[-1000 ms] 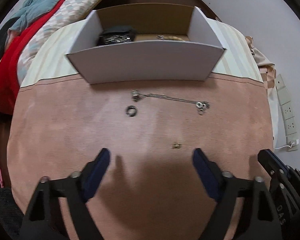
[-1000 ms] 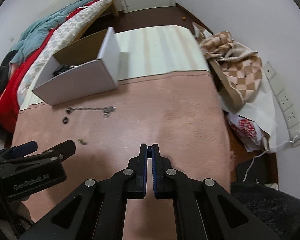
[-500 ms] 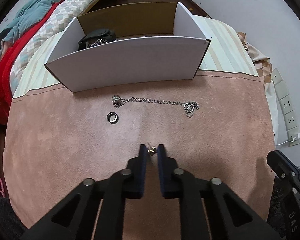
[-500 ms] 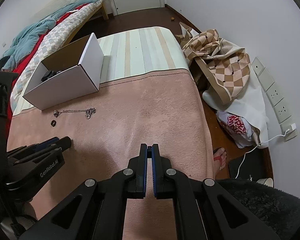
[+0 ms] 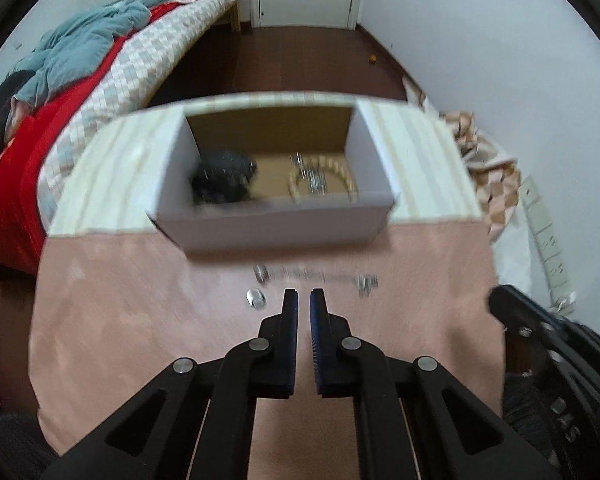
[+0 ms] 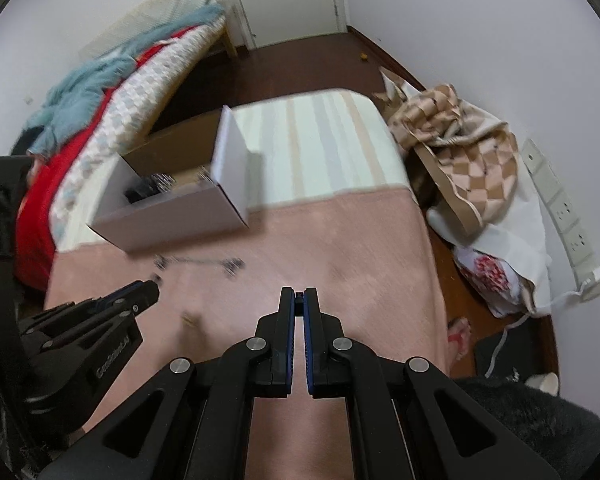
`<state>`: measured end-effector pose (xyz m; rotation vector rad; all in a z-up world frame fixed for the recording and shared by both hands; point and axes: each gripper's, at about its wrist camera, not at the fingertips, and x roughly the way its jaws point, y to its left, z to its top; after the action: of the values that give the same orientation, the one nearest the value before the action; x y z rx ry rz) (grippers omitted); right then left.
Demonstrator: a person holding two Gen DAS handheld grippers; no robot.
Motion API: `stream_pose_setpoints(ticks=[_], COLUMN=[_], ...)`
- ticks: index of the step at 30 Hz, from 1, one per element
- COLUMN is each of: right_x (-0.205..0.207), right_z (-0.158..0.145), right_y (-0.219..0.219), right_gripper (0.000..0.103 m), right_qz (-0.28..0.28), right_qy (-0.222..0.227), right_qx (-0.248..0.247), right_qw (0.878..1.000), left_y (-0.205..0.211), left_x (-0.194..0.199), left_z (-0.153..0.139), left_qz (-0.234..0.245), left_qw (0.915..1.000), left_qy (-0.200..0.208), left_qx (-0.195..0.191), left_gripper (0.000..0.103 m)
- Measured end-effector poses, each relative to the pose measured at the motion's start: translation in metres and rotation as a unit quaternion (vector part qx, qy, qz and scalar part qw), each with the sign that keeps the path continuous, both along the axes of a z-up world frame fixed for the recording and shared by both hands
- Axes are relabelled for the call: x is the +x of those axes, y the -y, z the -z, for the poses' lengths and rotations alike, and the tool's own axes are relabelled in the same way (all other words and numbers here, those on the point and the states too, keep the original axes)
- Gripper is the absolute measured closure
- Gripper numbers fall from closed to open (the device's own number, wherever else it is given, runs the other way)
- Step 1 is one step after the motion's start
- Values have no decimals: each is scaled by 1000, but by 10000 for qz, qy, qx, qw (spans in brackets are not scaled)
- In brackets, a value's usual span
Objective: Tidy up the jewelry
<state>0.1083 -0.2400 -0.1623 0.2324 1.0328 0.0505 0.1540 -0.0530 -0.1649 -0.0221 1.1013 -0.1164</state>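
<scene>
Gold stud (image 6: 190, 319) lies on the surface, my left claw (image 5: 304, 300) clenched, seemingly empty; next, grasp and box it.

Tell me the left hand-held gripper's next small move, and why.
Probably open the left hand-held gripper and lower it onto the small gold piece: its jaws are shut with nothing seen between them, while that piece lies on the pink blanket, outside the white box.
</scene>
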Motion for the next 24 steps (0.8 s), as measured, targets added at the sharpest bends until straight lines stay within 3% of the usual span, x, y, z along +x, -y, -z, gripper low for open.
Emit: stream_pose_setpoints(ticks=[5,8,16,22,23,24], right_x=[53,99,195,224,225,225], right_z=[-25,-30,-6,12,12,11], right_y=[-21,-39,-71,-76,-73,-72], right_gripper=[99,99,99,97,94,91], right_qz=[-320,-573,-1009,-1131,-1133,-1112], right_qy=[190,165,-469,-973,-991,-995], right_qx=[460,611,417,264,271,267], right_qw=[9983,9964,9929,9885,9882,9884], left_y=[-23,-34,-60,-69,-69,-70], left_x=[48,81,152,167,168,166], left_z=[-32,-37,-20,-10,-11,-12], left_qz=[-49,-25,-131,-368,-380,-377], left_qw=[9998,9999,9993,9968,9968,9972], left_qy=[84,31,-341,-702,-697,-652], left_qx=[-157,-117,-21,-69,-29,-18], left_gripper=[99,99,97,94,90,78])
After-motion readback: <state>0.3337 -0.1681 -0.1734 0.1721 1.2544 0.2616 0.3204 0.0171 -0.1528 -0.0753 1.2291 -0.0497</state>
